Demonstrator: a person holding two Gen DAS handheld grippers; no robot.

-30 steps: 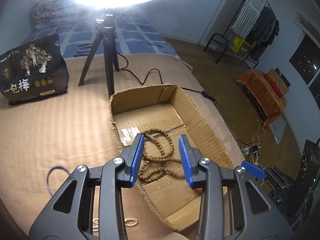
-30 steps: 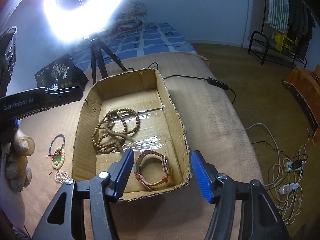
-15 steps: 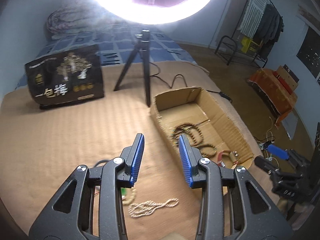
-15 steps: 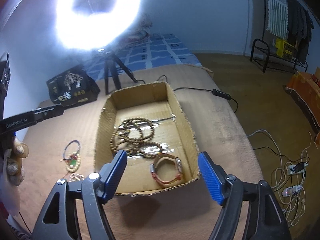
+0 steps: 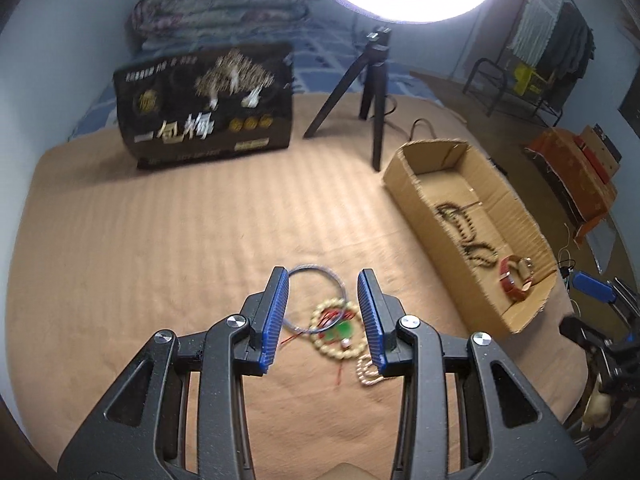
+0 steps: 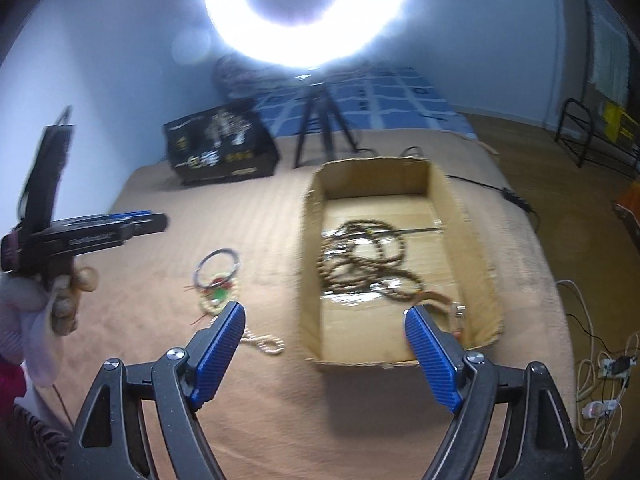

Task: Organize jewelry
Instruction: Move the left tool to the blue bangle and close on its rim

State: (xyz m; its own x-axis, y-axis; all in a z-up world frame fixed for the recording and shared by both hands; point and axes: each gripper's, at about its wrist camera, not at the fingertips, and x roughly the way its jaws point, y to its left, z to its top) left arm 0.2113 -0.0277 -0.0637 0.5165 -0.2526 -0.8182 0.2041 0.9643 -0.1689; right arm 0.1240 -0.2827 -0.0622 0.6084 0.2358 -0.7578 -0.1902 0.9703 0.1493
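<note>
Cardboard box (image 6: 476, 248), centre right of the right view: dark bead strands (image 6: 360, 256) and strap watch (image 5: 516, 280) stowed. Outstanding, lower centre of the left view: thin bangle (image 5: 316, 276), pale bead bracelet (image 5: 340, 332), small chain (image 5: 368, 372). Left hand-held gripper (image 5: 324, 320): part-spread, empty. Right hand-held gripper (image 6: 324, 344): opening, empty.

blanket (image 5: 160, 240): tan, faint stripes; cardboard box (image 5: 412, 188): brown; bead strand (image 5: 466, 228) in box: dark brown; watch strap (image 5: 514, 284): reddish-brown; bead bracelet (image 5: 340, 350): cream, green and red charm; bangle (image 5: 316, 270): blue-grey; bag (image 5: 204, 108): black, gold-white print; gripper pads (image 5: 276, 320): blue, ribbed
</note>
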